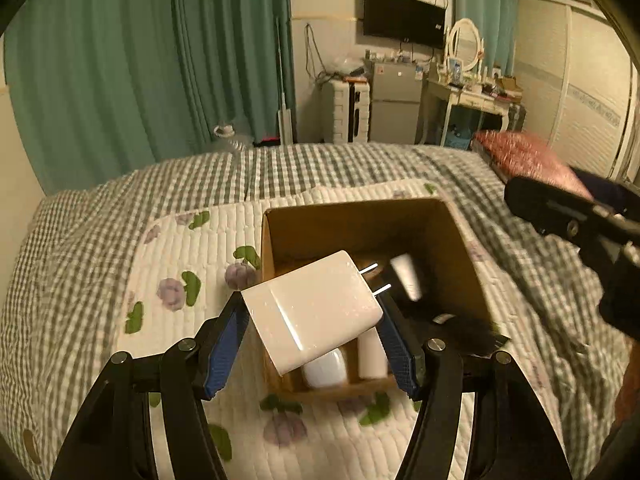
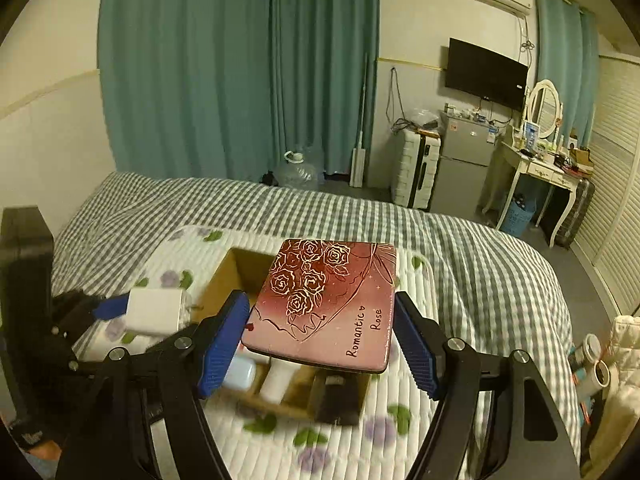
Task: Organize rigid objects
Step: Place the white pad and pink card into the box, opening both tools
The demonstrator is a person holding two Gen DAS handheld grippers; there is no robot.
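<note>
The left gripper (image 1: 312, 330) is showing two black arms with round silver screws on top. Its fingers (image 1: 226, 346) are wearing bright blue pads with tiny ridges. The right gripper (image 2: 320, 340) is looking just the same: black arms, shiny silver screws, and ridged blue pads (image 2: 414, 350) on the inside of each finger.

A home bedroom: checked bed (image 2: 280, 216), teal curtains (image 2: 240, 68), dressing table (image 2: 536, 168).
</note>
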